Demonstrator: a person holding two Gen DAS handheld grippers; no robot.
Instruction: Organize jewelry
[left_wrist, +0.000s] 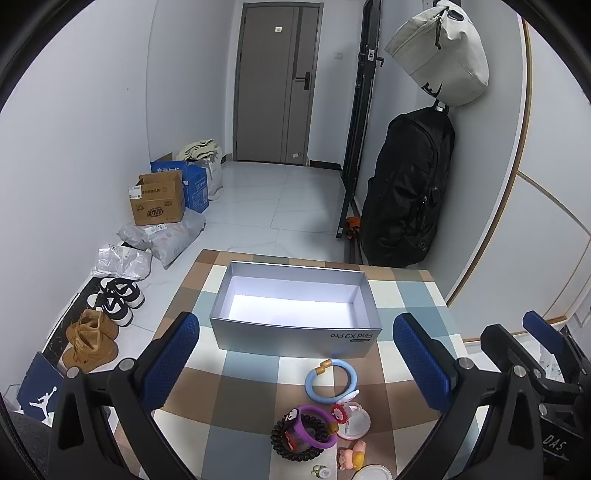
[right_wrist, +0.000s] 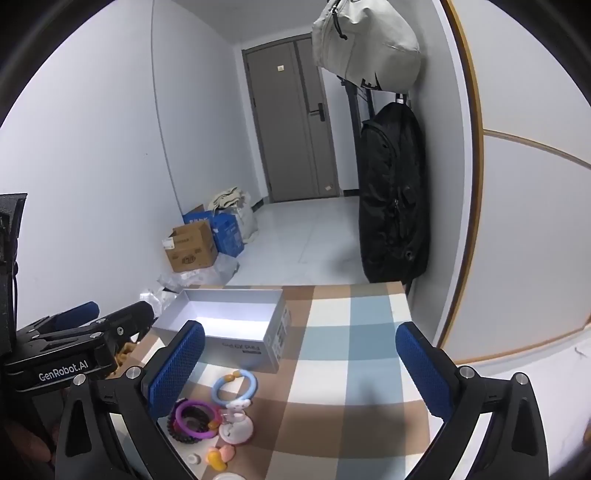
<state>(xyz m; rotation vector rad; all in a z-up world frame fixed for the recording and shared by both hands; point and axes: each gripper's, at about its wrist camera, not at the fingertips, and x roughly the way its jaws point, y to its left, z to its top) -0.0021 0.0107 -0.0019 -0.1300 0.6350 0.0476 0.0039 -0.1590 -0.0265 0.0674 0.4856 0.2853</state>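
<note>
An open grey box (left_wrist: 291, 341) stands on the checked tablecloth (left_wrist: 243, 406). In front of it lie a light blue ring bracelet (left_wrist: 309, 384), a purple bracelet (left_wrist: 314, 439) over a dark beaded bracelet (left_wrist: 279, 445), a white charm piece (left_wrist: 354, 421) and a small pink figure (left_wrist: 352, 456). My left gripper (left_wrist: 295, 325) hovers open above them, holding nothing. My right gripper (right_wrist: 301, 332) is open too, to the right over the cloth, with the box (right_wrist: 240, 350), blue ring (right_wrist: 253, 387) and purple bracelet (right_wrist: 184, 428) at its lower left. Nothing lies inside the box.
Left of the table, shoes (left_wrist: 110, 299), plastic parcels (left_wrist: 162, 240) and cardboard boxes (left_wrist: 159, 199) line the floor. A black backpack (left_wrist: 406, 192) and a grey bag (left_wrist: 439, 55) hang on the right wall. A grey door (left_wrist: 273, 85) is at the back.
</note>
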